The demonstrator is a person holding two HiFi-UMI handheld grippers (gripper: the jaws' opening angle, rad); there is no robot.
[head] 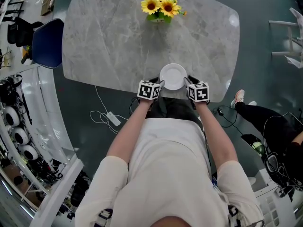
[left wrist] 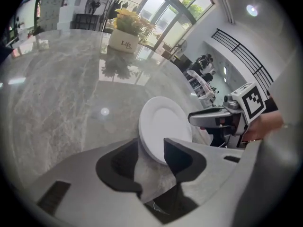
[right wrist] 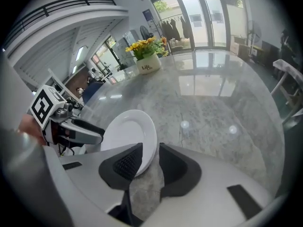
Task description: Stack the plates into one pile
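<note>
A white plate (head: pixel 173 76) lies on the grey marble table (head: pixel 118 46), close to its near edge. My left gripper (head: pixel 161 84) is at the plate's left rim and my right gripper (head: pixel 188 82) at its right rim. In the left gripper view the plate's (left wrist: pixel 163 122) rim sits between the left gripper's (left wrist: pixel 154 157) jaws, with a gap showing beside it. In the right gripper view the plate's (right wrist: pixel 128 131) rim likewise stands between the right gripper's (right wrist: pixel 149 162) parted jaws, with no pad pressing on it. Both grippers are open.
A white pot of sunflowers (head: pixel 161 7) stands at the table's far side. A blue chair (head: pixel 47 42) sits at the table's left end. Cables and a power strip (head: pixel 112 118) lie on the floor below the near edge. Another person's leg (head: pixel 255 112) is at the right.
</note>
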